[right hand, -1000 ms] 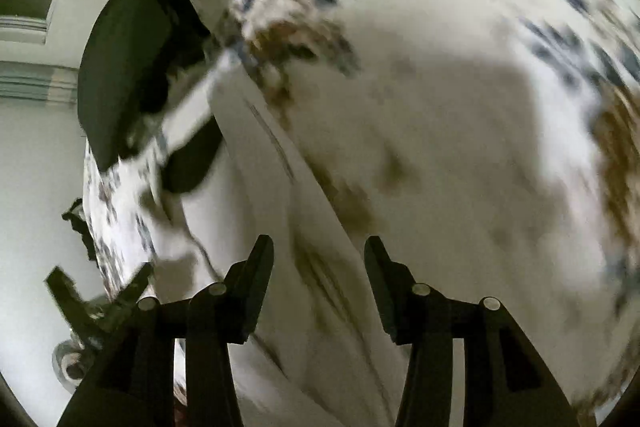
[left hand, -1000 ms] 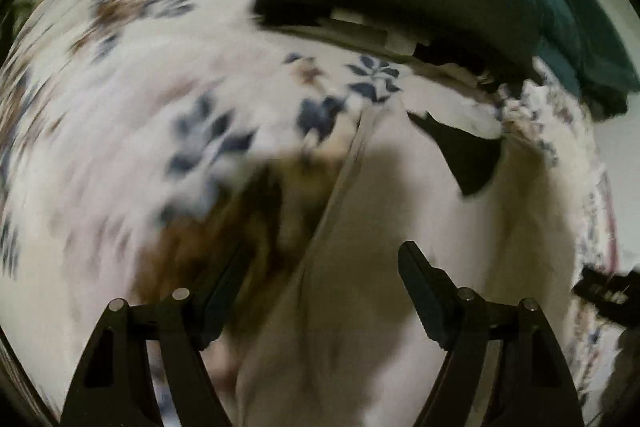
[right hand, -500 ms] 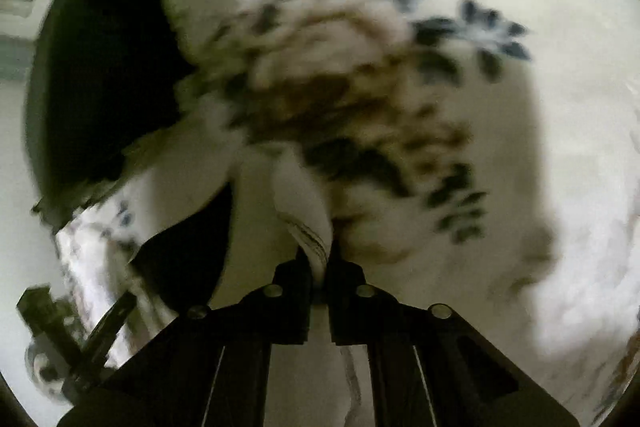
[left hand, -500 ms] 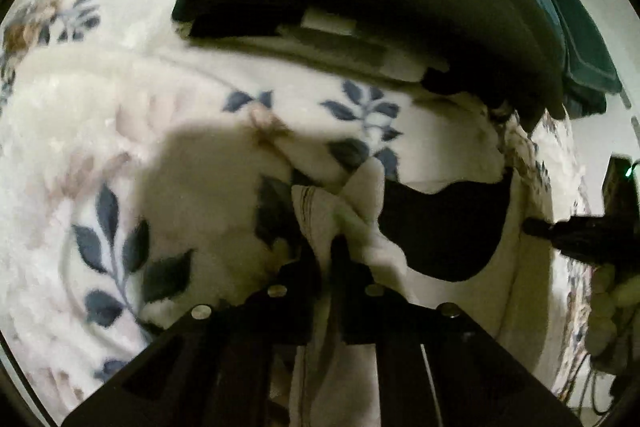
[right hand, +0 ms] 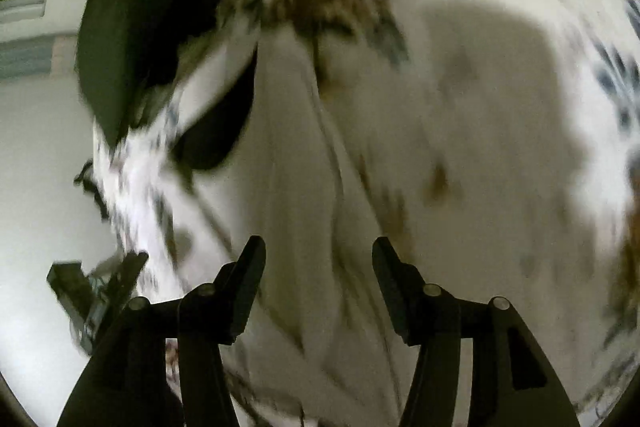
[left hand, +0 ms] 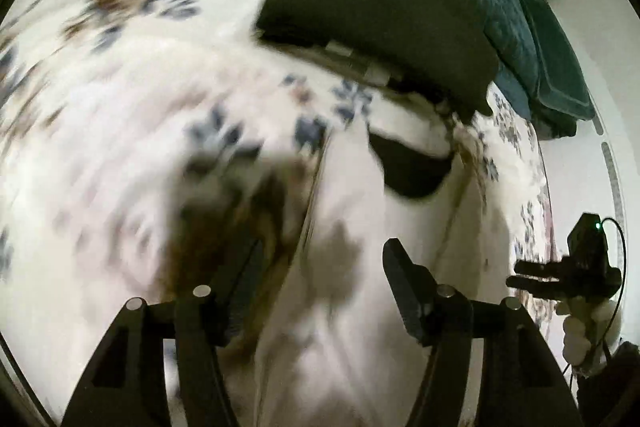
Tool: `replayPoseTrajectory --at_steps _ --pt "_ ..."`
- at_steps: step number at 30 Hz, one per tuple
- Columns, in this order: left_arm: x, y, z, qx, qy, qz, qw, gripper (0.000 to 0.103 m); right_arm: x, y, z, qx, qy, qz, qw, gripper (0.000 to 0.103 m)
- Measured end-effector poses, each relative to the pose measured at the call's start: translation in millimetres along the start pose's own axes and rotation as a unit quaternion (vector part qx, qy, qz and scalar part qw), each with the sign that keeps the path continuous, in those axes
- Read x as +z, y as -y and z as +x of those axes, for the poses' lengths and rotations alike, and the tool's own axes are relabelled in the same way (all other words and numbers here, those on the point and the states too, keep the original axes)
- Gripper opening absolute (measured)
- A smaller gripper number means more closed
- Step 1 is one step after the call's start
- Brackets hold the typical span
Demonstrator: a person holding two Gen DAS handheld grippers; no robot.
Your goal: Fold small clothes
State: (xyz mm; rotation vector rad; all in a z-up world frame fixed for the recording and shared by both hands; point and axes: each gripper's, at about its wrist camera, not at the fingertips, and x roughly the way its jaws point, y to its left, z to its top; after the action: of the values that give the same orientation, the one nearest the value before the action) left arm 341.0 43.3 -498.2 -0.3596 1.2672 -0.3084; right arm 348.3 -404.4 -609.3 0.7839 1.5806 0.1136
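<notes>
Now both grippers, left (left hand: pixel 320 279) & right (right hand: pixel 318 275), gape apart over white garment (left hand: pixel 344 307) (blurred).

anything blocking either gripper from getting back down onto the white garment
Nothing visible does. Both the left gripper and right gripper are open right over the white garment, with only bare cloth between their fingers. The dark folded stack lies beyond it.
</notes>
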Motion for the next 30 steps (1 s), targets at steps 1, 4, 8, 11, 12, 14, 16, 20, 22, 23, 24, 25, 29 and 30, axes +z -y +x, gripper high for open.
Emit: replayPoseTrajectory --at_steps 1,4,8,11,12,14,16,20,22,23,24,25,29,30 --pt "-15.1 -1.4 -9.7 0.007 -0.003 -0.003 1.0000 0.059 -20.1 6.8 -3.7 -0.004 -0.014 -0.002 1.000 0.058" --pt "-82.5 -8.4 -32.5 0.046 -0.027 -0.015 0.9985 0.059 -81.4 31.1 -10.7 -0.015 -0.047 -0.003 0.999 0.058" --pt "-168.5 -27.9 -29.6 0.095 -0.086 -0.048 0.9906 0.059 -155.4 73.3 -1.6 -0.042 -0.078 0.018 0.996 0.058" --pt "-223.7 -41.2 -18.3 0.115 -0.119 -0.076 0.9832 0.059 -210.3 109.5 19.3 -0.031 -0.109 0.046 0.993 0.058" --pt "-234.1 -42.9 -17.4 0.117 -0.126 -0.082 0.9817 0.059 -223.1 114.9 27.5 -0.028 -0.113 0.048 0.992 0.058" --pt "-253.4 -47.1 -12.2 0.117 -0.133 -0.094 0.9798 0.059 -241.9 122.8 42.2 -0.024 -0.115 0.054 0.992 0.058" --pt "-263.1 -47.0 -7.2 0.113 -0.133 -0.095 0.9801 0.059 -255.4 130.0 55.2 -0.007 -0.100 0.062 0.993 0.042" --pt "-266.4 -45.6 -2.3 0.114 -0.126 -0.097 0.9808 0.059 -275.1 139.7 57.7 -0.037 -0.053 0.072 0.995 0.002" --pt "-265.9 -44.9 -2.5 0.108 -0.122 -0.098 0.9818 0.059 -275.9 158.8 49.5 -0.065 -0.030 0.098 0.993 0.002" --pt "-266.1 -44.7 -2.6 0.105 -0.119 -0.100 0.9822 0.059 -277.4 164.7 46.9 -0.068 -0.026 0.107 0.992 0.002" --pt "-267.1 -44.6 -2.2 0.102 -0.119 -0.101 0.9825 0.059 -278.0 169.7 46.3 -0.067 -0.025 0.109 0.992 0.002" --pt "-266.4 -44.7 -1.2 0.099 -0.120 -0.100 0.9827 0.059 -277.8 169.3 47.0 -0.068 -0.028 0.102 0.992 0.002" --pt "-271.7 -47.1 12.2 0.094 -0.120 -0.093 0.9840 0.057 -277.1 156.5 53.2 -0.084 -0.050 0.058 0.993 0.005" --pt "-271.6 -45.5 15.5 0.097 -0.117 -0.091 0.9842 0.033 -276.2 153.7 53.4 -0.088 -0.050 0.055 0.993 0.014"
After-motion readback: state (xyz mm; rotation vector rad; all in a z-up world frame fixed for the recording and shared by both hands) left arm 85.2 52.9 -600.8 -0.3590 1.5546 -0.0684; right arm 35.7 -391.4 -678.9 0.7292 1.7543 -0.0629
